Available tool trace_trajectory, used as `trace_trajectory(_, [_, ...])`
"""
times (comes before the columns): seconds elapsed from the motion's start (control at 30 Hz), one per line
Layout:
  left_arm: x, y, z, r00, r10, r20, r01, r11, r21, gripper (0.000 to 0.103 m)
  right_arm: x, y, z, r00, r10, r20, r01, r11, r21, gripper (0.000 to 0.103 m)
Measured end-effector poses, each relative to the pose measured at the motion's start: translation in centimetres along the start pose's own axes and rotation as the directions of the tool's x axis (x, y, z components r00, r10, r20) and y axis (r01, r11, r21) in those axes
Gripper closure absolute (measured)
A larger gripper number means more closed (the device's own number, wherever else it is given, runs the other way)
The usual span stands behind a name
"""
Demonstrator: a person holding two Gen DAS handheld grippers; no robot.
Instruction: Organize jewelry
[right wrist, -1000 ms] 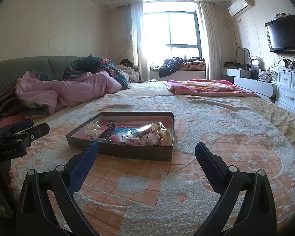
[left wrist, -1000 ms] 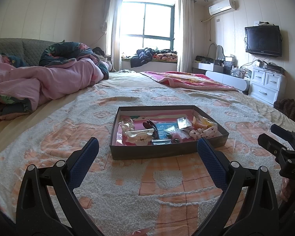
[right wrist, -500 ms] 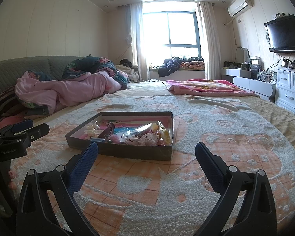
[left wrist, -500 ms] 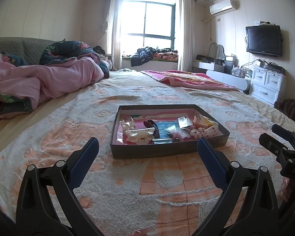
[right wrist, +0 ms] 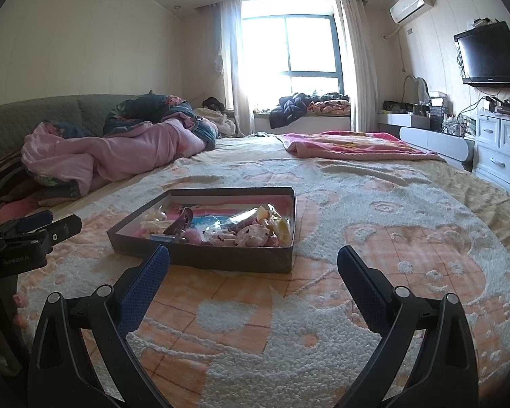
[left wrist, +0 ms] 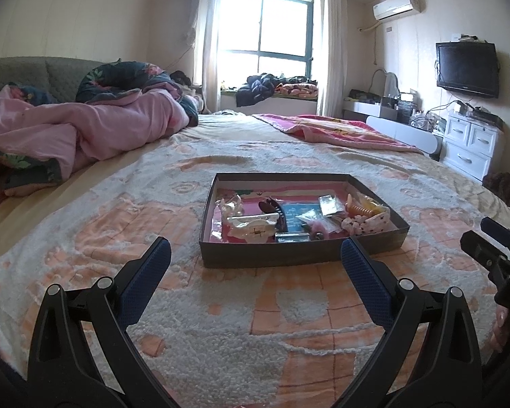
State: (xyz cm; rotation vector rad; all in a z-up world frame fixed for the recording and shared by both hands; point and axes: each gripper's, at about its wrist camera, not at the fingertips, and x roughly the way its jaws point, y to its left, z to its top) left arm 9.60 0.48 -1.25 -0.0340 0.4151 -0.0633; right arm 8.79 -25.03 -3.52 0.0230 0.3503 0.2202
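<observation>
On the bed, atop a fuzzy peach-and-white blanket (left wrist: 241, 306), sits the shallow dark box (left wrist: 299, 255) I'm meant to sort through. I hold my left gripper (left wrist: 255, 272) just short of its near wall, jaws spread wide with nothing between them. My right gripper (right wrist: 253, 277) hangs off the box's right corner, likewise gaping and empty, and each tool shows at the edge of the other's view.

Everything in the box is small and light, jumbled together in one heap. I make out a cream-coloured hair claw (left wrist: 251, 226) on the left, a dark curved clip (left wrist: 272, 209) leaning beside it, little clear plastic packets (left wrist: 329, 204) toward the back, and a dotted fabric scrunchie (left wrist: 370, 221) at the right end beside something yellow and ribbed. I cannot tell which pieces are actual jewellery.

I judge the packets slick and crinkly, likely to slide off my pads unless I pinch an edge or corner. The claw is stiff plastic; I would close across its spine. The scrunchie is soft, so any grab will do. The cardboard box seems light enough to skid on the pile if I nudge it.
</observation>
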Motion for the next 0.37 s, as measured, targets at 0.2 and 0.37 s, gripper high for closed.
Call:
trace_trajectory(0.2, [0.6,1.3,0.2,0.999,0.042,-0.019,-0.043,0.998,-0.038,0.011,0.7,-1.2,0.2,0.999,-0.018,-0.033,0.019,0.999,0.038,0.007])
trace_trajectory(0.37, [4.1,6.4,1.2,0.973,0.195,-0.122,-0.209,0.971,-0.113,0.011,5.1,-7.9,2.6,0.965,-0.198,-0.171,0.224,0.964,0.146,0.007])
